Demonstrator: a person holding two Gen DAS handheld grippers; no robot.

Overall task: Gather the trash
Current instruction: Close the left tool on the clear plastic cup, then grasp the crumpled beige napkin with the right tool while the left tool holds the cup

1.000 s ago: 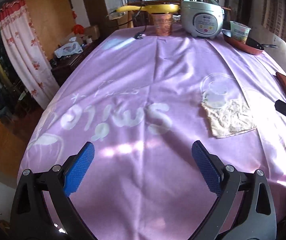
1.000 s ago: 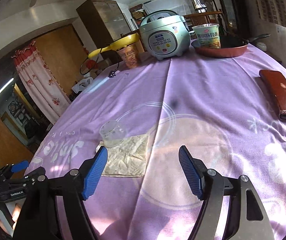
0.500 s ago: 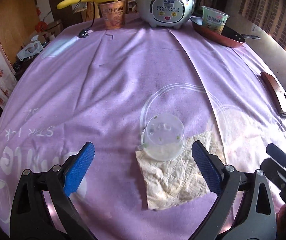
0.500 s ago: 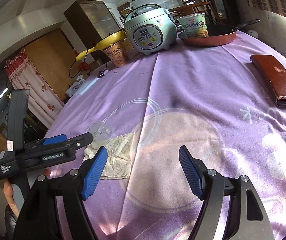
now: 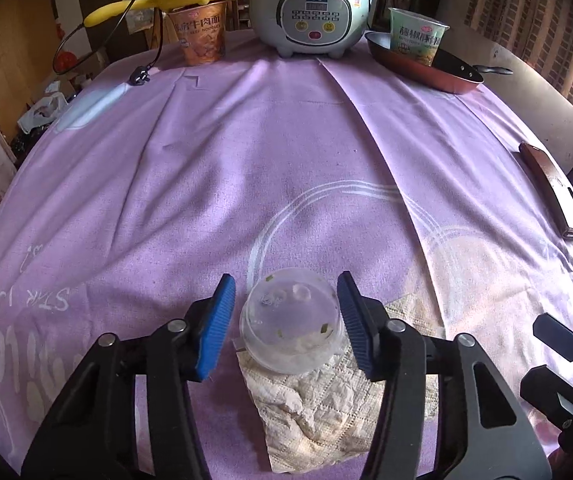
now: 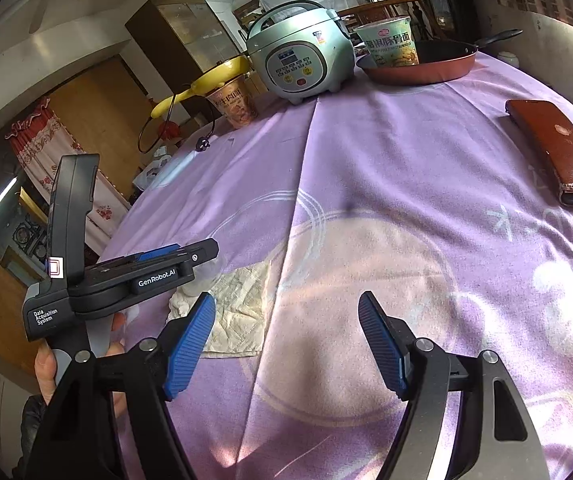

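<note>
A clear plastic cup [image 5: 292, 328] stands on a crumpled paper towel [image 5: 326, 412] at the near side of the purple tablecloth [image 5: 286, 160]. My left gripper [image 5: 286, 280] straddles the cup and its jaws are closing. The right pad [image 5: 352, 328] is at the cup's wall, while a small gap shows at the left pad [image 5: 216, 328]. In the right wrist view the left gripper [image 6: 178, 252] hangs over the cup [image 6: 206, 276] and the towel [image 6: 242, 312]. My right gripper [image 6: 286, 300] hovers open over bare cloth to the right of the towel, with nothing between its fingers.
At the table's far edge stand a rice cooker [image 5: 310, 8], an orange noodle cup [image 5: 200, 32], and a green noodle cup [image 5: 416, 38] inside a red pan [image 5: 426, 66]. A brown wallet [image 5: 550, 192] lies at the right. A plug [image 5: 140, 76] lies at the far left.
The left gripper moved over to the cup and towel, then its wide-open jaws narrowed around the cup. The right gripper stayed nearly still.
</note>
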